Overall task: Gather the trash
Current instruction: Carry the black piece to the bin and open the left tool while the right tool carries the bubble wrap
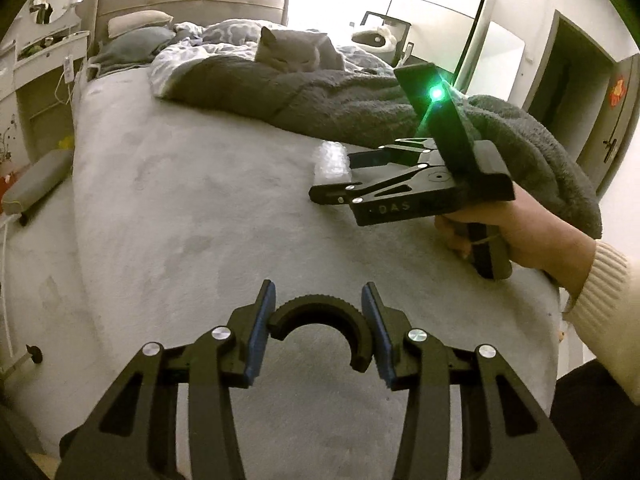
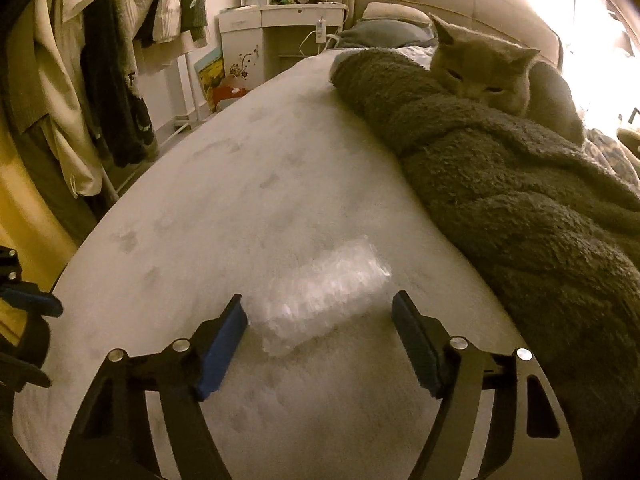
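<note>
On the pale grey bed cover (image 1: 192, 208), two hand-held grippers are working side by side. Seen from the left wrist, the left gripper (image 1: 319, 330) is sitting low in the foreground with its jaws clamped on a black curved plastic piece (image 1: 320, 320), a half-ring with a ribbed outer edge; both blue pads (image 1: 259, 334) are pressing against its ends, and the piece is hanging clear above the cover.

Further up and to the right, a hand (image 1: 516, 232) in a cream ribbed sleeve (image 1: 608, 316) is gripping the handle of the right gripper (image 2: 318, 326), whose body is showing a green light (image 1: 437, 93). Its jaws are standing apart, and a wad of clear bubble wrap (image 2: 320, 296) is lying on the cover between the fingers. In the right wrist view the left pad (image 2: 222, 350) is sitting just beside the near end of the wrap, while the right pad is standing a little way off from it; neither is visibly pressing on it.

Beyond the wrap, a dark grey fleece blanket (image 2: 520, 200) is lying bunched along the bed, and a grey cat (image 2: 492, 76) is resting behind it, facing the grippers. Clothes (image 2: 100, 60) are hanging on a rack beside the bed, and a white dressing table (image 2: 280, 20) is standing near the headboard.
</note>
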`<state>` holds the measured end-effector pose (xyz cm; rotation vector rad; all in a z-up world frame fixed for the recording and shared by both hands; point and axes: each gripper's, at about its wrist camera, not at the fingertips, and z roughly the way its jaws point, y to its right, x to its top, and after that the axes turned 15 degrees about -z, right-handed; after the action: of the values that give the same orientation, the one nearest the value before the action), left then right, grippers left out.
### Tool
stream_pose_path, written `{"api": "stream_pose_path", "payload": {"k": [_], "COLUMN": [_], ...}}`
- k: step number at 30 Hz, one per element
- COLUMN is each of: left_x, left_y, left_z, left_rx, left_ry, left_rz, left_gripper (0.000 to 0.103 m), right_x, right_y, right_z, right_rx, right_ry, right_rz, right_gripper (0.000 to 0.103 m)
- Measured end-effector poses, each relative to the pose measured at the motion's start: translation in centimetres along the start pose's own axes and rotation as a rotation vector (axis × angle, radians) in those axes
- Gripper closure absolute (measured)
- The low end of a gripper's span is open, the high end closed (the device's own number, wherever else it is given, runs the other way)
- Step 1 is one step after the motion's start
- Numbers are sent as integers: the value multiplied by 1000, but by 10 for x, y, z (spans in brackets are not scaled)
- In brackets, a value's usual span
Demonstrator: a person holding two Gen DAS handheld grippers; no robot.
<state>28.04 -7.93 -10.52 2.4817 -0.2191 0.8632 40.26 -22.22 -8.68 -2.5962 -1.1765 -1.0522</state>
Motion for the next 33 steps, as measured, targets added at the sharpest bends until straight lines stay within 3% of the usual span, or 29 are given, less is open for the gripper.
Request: {"api": "stream_pose_path", "payload": {"k": [8,19,26,33], "left_x": [-1,0,5,11], "left_y": [-13,-37,-40,-47], "left_z": [-19,-53,-77,-104], "left_rx": [52,132,150,217], "left_ry": [-5,32,75,146], "left_rz": [-28,-92,-105,-109], "left_gripper": [55,55,55,55], "right_x": [8,27,45,54], "right_y": [-2,-30,-60,-85], "right_z": [8,-16,-32,-48], "right_rx": [-1,-65,-57,-54], "right_ry": [-17,-29,-22,10], "right_rz": [20,5,16,72], "right_gripper": [41,41,41,41]}}
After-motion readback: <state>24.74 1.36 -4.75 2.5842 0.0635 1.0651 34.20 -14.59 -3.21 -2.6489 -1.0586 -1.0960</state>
